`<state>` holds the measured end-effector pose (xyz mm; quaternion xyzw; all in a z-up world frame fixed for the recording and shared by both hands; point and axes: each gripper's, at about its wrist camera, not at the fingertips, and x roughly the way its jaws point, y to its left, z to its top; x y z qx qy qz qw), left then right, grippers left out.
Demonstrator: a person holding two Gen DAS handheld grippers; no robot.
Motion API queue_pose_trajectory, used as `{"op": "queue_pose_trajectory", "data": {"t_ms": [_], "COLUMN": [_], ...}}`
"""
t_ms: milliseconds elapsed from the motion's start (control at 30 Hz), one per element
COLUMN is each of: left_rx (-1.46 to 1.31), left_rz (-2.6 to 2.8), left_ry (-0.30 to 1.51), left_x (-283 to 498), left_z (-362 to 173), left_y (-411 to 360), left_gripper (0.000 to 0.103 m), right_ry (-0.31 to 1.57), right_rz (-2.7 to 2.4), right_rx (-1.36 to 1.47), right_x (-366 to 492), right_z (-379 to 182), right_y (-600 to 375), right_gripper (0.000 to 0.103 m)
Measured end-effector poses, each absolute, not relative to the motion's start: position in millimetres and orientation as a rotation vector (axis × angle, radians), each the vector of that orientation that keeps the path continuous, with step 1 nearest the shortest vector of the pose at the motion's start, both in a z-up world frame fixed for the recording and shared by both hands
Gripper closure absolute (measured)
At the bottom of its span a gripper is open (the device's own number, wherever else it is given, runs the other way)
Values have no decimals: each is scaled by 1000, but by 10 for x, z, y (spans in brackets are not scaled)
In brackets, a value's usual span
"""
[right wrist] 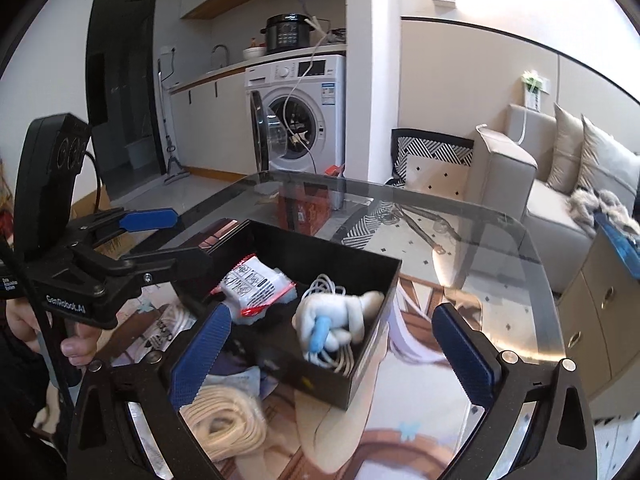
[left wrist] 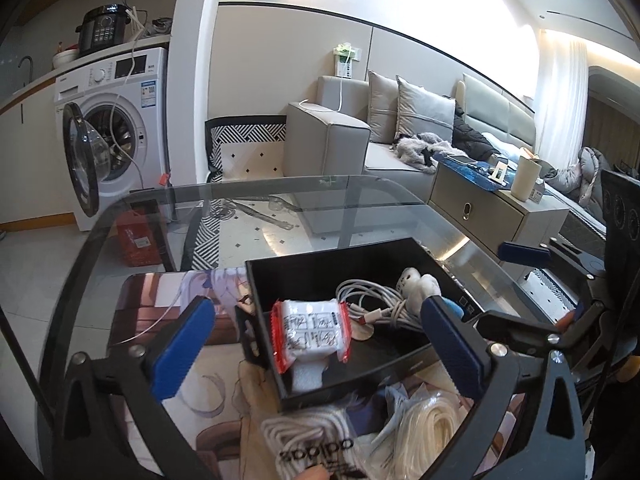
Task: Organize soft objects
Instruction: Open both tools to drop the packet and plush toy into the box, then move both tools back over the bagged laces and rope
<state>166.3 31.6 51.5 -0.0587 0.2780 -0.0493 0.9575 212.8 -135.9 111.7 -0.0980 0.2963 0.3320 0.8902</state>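
1. Left wrist view: left hand-held gripper (left wrist: 318, 350), jaws spread wide, nothing held. Black box (left wrist: 320, 264) on the glass tabletop (left wrist: 280, 204), straight ahead between the blue fingers (left wrist: 180, 352). Inside it: white packet with red ends (left wrist: 310, 330), nearest; white cable bundle (left wrist: 372, 300) and white soft toy (left wrist: 420, 284) beyond, toward the right finger. Coiled cream cord (left wrist: 428, 428) and bagged white rope (left wrist: 304, 436) lie below the jaws, outside the box.

2. Right wrist view: right hand-held gripper (right wrist: 334, 354), jaws fully apart, empty. Same black box (right wrist: 352, 256) ahead, between the fingers; soft toy (right wrist: 340, 316) at its near side, packet (right wrist: 252, 284) to the left. Cream cord (right wrist: 224, 424) beside the left finger. Left hand-held gripper (right wrist: 160, 240) further left.
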Motion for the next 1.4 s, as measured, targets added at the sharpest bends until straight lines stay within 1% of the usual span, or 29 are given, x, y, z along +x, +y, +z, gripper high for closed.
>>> {"op": "queue_pose_trajectory", "data": {"t_ms": [300,667,1067,1400], "left_rx": [-116,-107,-129,-137], "left_rz": [-69,-53,-36,-25], "left_ry": [561,586,614,664], "left_x": [1358,1075,957,972], "left_z": [553,435,290,113], "left_y": [371,350,380,398], "left_gripper": [0,0,0,0], "right_ry": [652,710,723,776], "right_rz": [678,694,731,762], "right_rx": [-174,-196,-245,-257], "right_x": [1871,1599,1455,1476], "right_z": [1086,900,802,647], "right_y": [-1417,-1445,-1414,-1321], "right_gripper": [1,1,1,1]}}
